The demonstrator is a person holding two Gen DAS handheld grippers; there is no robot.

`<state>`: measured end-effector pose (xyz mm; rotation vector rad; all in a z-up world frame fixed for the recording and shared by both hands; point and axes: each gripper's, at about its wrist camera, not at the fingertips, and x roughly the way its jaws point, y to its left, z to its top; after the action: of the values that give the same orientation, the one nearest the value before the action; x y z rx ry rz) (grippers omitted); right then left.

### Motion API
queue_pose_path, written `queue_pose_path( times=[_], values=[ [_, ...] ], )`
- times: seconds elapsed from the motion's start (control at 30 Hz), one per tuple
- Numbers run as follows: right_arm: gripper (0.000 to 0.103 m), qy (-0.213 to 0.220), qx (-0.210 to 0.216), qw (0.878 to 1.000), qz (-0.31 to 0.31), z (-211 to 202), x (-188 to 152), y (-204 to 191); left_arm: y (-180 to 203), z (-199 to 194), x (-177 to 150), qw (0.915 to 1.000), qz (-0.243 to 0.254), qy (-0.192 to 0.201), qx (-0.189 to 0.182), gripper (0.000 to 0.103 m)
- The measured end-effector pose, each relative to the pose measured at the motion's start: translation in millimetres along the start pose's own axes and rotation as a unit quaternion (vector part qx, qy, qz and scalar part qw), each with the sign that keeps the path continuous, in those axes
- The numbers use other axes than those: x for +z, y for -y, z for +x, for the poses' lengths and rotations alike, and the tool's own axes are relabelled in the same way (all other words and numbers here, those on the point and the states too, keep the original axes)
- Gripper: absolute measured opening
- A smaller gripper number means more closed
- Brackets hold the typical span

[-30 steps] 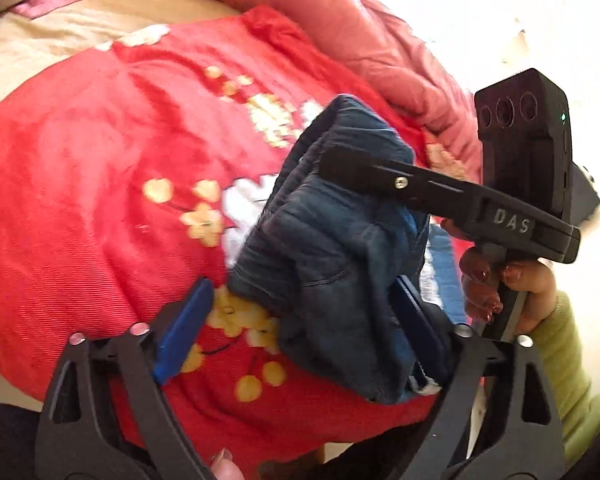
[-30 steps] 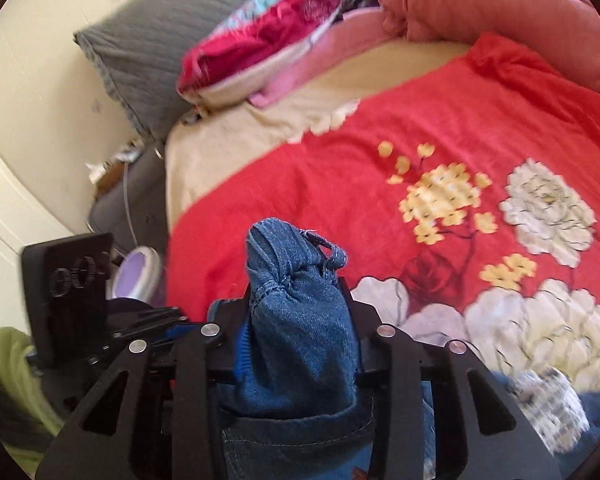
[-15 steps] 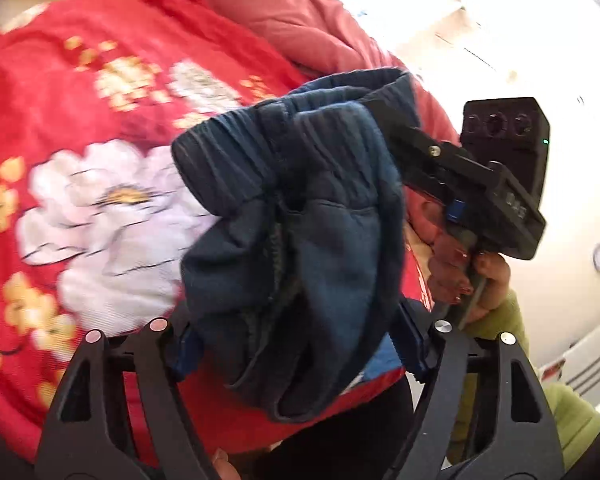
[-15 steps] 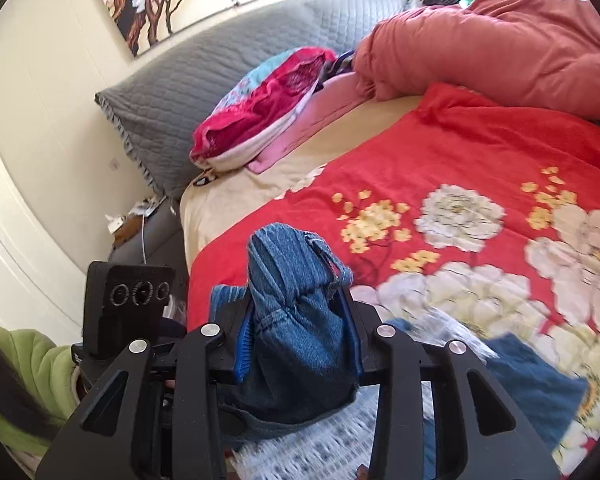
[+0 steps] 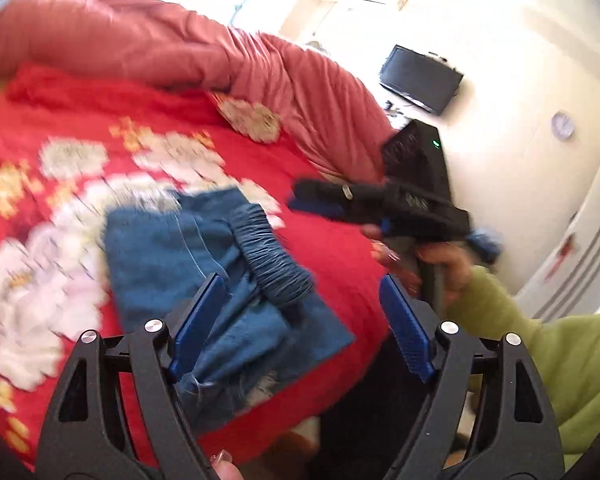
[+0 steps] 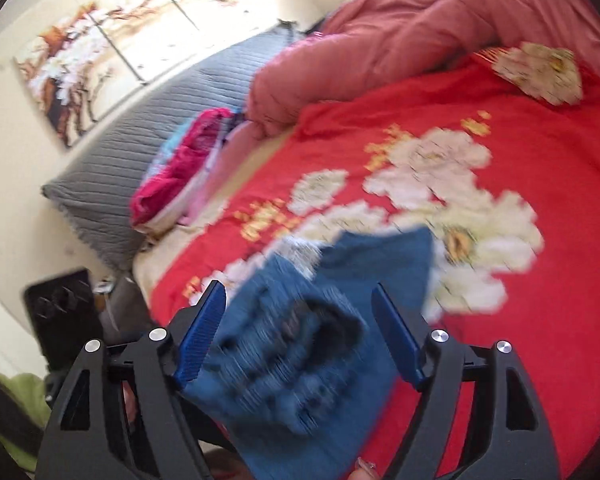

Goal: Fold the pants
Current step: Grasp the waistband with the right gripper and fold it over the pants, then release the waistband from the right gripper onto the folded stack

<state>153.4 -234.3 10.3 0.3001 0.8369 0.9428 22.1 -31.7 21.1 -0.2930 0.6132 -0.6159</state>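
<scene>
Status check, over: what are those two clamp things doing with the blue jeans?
Left gripper open, right gripper open. Blue denim pants lying bunched on red floral bedspread, nothing gripping them. Nothing blocking; frames blurred.

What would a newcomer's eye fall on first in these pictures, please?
First, the bright red floral bedspread filling both views. Next, the blue denim pants lying bunched on it, between the open left gripper; the right gripper hangs open over them too.

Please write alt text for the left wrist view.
The open left gripper hangs over folded blue denim pants lying on a red floral bedspread. The right gripper, handheld, hovers at right; the image is motion-blurred.
</scene>
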Motion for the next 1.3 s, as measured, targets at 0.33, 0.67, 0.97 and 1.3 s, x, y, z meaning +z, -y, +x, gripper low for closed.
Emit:
queue_pose_path(
  times=[0.33, 0.67, 0.97, 1.3],
  values=[
    [0.070, -0.070, -0.075, 0.995, -0.012, 33, -28, -9, -25, 19, -18, 0.9876, 0.003, -0.088, 0.130, 0.073],
    [0.063, -0.071, -0.101, 0.992, -0.003, 26, -50, -8, -45, 14, -20, 0.9885, -0.052, -0.096, 0.105, 0.072],
    [0.069, -0.031, -0.102, 0.994, 0.005, -3, -50, -23, -51, 16, -17, 0.9873, -0.065, -0.098, 0.107, 0.072],
    [0.069, 0.006, -0.139, 0.987, -0.075, -36, -68, -66, -77, -34, 0, 0.9831, -0.138, -0.011, 0.120, 0.072]
  ],
)
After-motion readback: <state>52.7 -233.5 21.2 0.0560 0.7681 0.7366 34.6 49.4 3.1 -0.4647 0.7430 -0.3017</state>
